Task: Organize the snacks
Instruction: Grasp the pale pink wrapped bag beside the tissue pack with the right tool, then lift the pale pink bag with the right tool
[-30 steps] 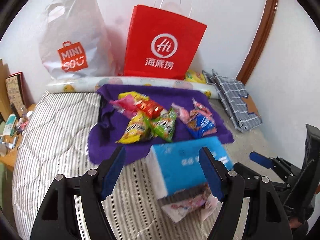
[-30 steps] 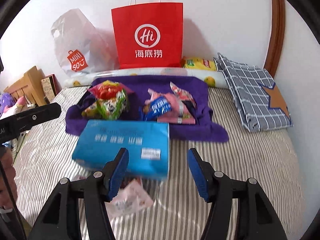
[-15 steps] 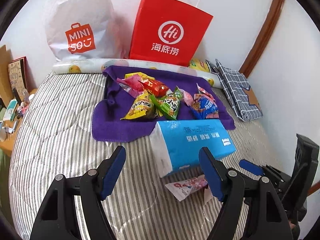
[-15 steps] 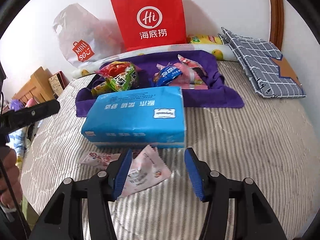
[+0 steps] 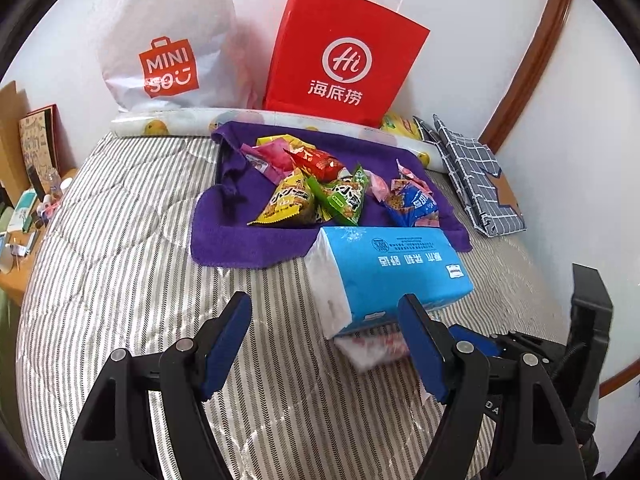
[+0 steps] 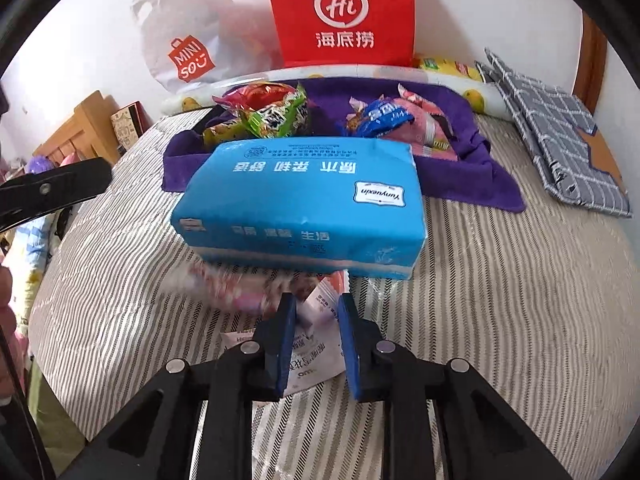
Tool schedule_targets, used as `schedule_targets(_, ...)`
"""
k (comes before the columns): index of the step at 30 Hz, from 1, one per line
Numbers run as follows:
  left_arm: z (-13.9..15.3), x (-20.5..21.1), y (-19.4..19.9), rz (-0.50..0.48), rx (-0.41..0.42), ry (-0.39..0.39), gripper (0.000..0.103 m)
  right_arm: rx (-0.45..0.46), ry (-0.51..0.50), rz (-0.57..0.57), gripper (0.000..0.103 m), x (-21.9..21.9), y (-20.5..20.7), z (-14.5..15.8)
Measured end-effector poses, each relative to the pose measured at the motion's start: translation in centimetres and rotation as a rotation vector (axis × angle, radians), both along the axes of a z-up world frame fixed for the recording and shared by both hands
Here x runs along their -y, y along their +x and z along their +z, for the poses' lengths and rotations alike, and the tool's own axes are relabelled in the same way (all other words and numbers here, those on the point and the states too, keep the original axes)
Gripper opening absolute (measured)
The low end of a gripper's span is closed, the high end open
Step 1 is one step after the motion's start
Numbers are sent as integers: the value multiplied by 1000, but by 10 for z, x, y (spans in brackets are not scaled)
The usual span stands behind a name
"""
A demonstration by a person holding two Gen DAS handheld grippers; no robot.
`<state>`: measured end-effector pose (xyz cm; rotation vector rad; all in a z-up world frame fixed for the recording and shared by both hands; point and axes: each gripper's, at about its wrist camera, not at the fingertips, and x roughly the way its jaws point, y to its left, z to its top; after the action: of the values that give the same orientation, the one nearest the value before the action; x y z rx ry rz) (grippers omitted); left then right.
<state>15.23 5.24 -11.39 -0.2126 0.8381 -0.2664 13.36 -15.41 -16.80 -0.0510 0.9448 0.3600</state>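
Several snack packets lie on a purple towel on the striped bed; they also show in the right wrist view. A blue tissue pack lies in front of the towel, also in the left wrist view. A white and pink snack packet lies partly under its near edge, blurred. My right gripper has narrowed around this packet, its pads close on both sides. My left gripper is open and empty over the bed, left of the tissue pack.
A red paper bag and a white plastic bag stand against the back wall. A checked folded cloth lies at the right. A wooden bedside stand with small items is at the left.
My right gripper moved forward and down to the white and pink packet and its jaws narrowed around it. The left gripper rose and stayed open.
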Motion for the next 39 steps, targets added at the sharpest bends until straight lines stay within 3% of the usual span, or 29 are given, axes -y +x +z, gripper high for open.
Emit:
schedule_targets(7, -1, 1, -3, -6, -4, -1, 75, 58, -76, -5, 19, 25, -9, 20)
schedule_targets(11, -2, -1, -3, -6, -14, -15, 75, 41, -76, -22, 19, 47, -4, 27)
schedule_targets(20, 1, 10, -7, -25, -6, -2, 75, -1, -104, 0, 20, 36, -2, 8)
schedule_targets(24, -2, 11, -6, -25, -14, 5, 75, -25, -52, -57, 38, 47, -5, 7)
schedule_targets(28, -7, 12, -2, -30, -26, -3, 75, -75, 17, -95, 48, 52, -7, 0)
schedule_targets(34, -16, 15, 0, -41, -37, 11, 75, -164, 79, -118, 54, 51, -5, -24)
schedule_targets(39, -25, 10, 3, -36, -61, 8, 75, -177, 193, -145, 59, 59, 1, -21)
